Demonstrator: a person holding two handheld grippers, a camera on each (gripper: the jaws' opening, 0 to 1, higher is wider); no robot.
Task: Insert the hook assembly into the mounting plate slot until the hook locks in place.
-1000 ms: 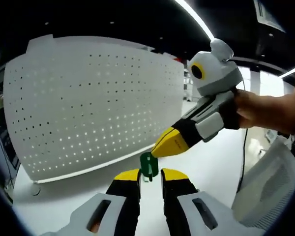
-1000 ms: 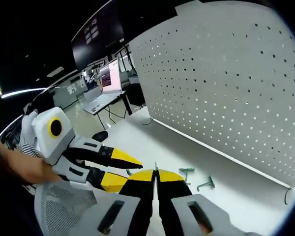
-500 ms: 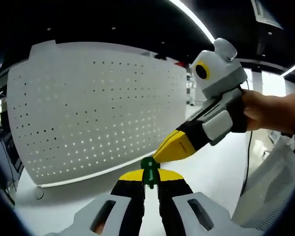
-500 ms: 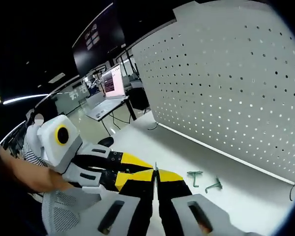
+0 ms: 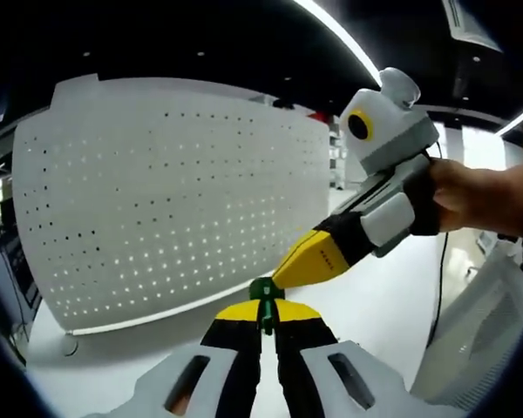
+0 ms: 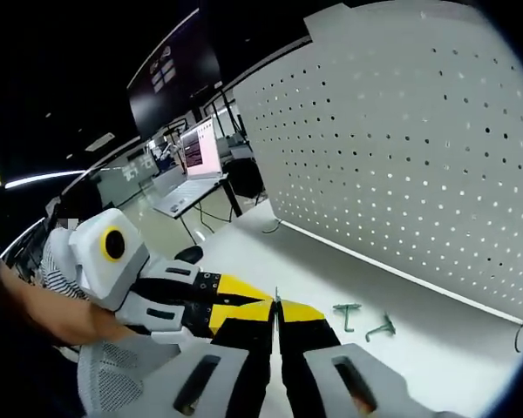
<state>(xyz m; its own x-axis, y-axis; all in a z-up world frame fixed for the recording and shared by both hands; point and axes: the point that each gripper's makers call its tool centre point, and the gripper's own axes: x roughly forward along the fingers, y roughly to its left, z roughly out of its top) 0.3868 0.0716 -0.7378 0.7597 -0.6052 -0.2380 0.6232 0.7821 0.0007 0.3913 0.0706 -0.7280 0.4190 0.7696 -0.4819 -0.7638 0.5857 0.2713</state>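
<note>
Sticking up between the yellow tips of the left gripper is a small green hook. It is dark green with a round top, and the jaws pinch it tight, so most of it is hidden between them. The right gripper comes in from the right with a hand holding it, and its yellow tip sits just beside the hook; whether they touch is hard to tell.

In the right gripper view, the right gripper has its jaws pressed together on a thin thing too small to make out. Two more green hooks lie on the white table near the foot of the board. That board is white, stands upright and is full of little holes. Its top and right side are cut off.
</note>
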